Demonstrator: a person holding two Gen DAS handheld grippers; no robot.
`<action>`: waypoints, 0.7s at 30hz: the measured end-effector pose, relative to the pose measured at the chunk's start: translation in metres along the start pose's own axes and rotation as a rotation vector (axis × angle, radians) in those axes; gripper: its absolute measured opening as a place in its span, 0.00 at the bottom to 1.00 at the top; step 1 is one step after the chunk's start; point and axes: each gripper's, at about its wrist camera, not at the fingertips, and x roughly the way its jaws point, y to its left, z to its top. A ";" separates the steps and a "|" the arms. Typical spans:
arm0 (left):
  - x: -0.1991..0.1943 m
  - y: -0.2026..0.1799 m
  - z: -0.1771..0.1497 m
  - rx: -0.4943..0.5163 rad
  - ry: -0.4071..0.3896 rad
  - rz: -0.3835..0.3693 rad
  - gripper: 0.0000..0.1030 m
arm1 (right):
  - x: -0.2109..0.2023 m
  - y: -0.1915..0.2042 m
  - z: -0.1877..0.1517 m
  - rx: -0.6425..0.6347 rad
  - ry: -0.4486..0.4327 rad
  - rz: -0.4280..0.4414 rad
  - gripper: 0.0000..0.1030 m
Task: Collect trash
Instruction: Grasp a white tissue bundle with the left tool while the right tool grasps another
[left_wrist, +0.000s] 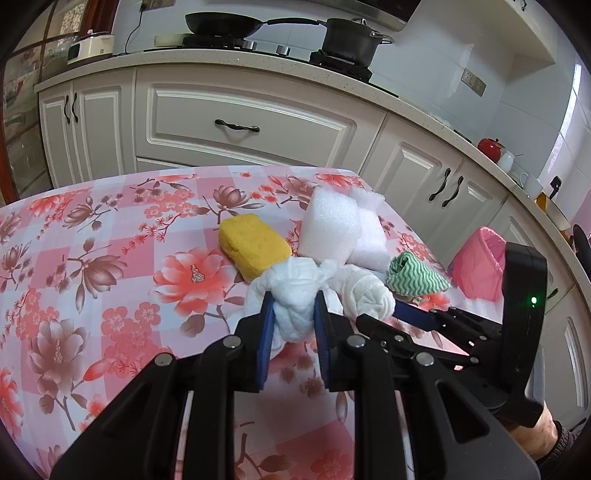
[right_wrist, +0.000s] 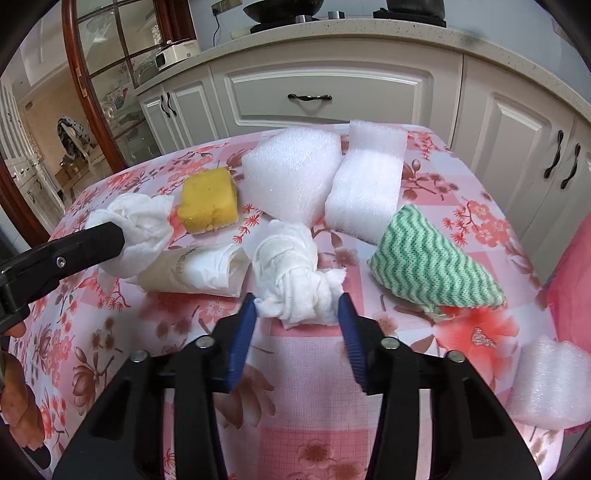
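The pink bag (left_wrist: 478, 267) is half hidden behind the right gripper (left_wrist: 408, 314).

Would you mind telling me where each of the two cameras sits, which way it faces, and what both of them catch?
Left wrist: sits on the left gripper, looking down its fingers across the table toward the kitchen cabinets; the jaws are shut on a white tissue wad; the right gripper shows at right.
Right wrist: sits on the right gripper, facing the same cabinets; its pads touch a knotted tissue; the left gripper enters at left.
Shared: yellow sponge, white foam blocks, green striped cloth.
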 end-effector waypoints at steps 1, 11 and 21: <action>0.000 0.000 0.000 0.001 0.002 0.001 0.20 | 0.000 0.000 0.000 -0.001 -0.001 0.000 0.34; -0.001 -0.003 -0.002 0.003 -0.004 0.001 0.20 | -0.017 0.003 -0.003 -0.010 -0.021 0.009 0.27; 0.000 -0.002 -0.001 -0.004 -0.005 0.004 0.20 | -0.015 0.000 0.004 0.006 -0.033 -0.009 0.54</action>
